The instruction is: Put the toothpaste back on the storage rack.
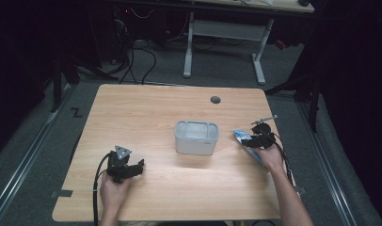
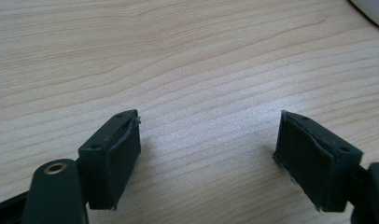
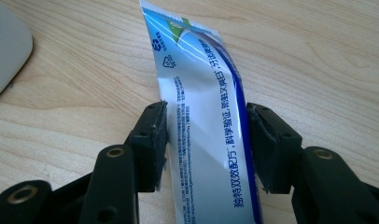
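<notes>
Both right-gripper (image 3: 206, 144) jaws flank the tube (image 3: 204, 116) (lengthwise, flat).

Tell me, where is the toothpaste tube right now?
The toothpaste tube lies flat on the table's right side in the high view, just right of the white bin, between the jaws of the right gripper.

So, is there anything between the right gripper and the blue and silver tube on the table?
Nothing visible. The blue and silver tube already lies between the jaws of the right gripper, which stand at its two edges on the wooden table.
</notes>
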Demonstrator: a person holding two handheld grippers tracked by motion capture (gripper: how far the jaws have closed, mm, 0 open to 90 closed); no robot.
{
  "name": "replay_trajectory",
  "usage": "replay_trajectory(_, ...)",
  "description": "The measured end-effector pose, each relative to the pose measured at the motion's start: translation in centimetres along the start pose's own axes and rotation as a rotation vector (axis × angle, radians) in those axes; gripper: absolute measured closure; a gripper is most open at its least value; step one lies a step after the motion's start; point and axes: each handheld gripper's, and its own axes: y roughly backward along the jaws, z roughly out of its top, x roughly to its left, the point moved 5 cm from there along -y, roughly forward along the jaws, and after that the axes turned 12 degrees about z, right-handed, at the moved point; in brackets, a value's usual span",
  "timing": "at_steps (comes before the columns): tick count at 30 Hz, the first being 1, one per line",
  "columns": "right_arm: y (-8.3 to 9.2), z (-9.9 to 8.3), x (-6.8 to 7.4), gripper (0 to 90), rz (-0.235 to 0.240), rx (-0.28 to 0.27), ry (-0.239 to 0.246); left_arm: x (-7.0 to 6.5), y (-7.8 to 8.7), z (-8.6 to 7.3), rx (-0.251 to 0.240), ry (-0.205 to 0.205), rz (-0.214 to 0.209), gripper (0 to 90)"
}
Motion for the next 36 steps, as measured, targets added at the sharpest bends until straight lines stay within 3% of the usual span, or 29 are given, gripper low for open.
replay_trajectory(24, -1.2, 0.4, 0.5, 50.5, -0.026, 0.085, 0.013, 0.0, 0.0, 0.0, 0.001, -0.002, 0.000, 22.5)
replay_trajectory(31, -1.2, 0.5, 0.6, 57.3, -0.012, 0.098, 0.007, 0.0, 0.0, 0.0, 0.000, 0.000, 0.000, 22.5)
replay_trajectory(36, -1.0, 0.5, 0.7, 68.3, -0.004, 0.105, 0.014, 0.0, 0.0, 0.0, 0.000, 0.000, 0.000, 22.5)
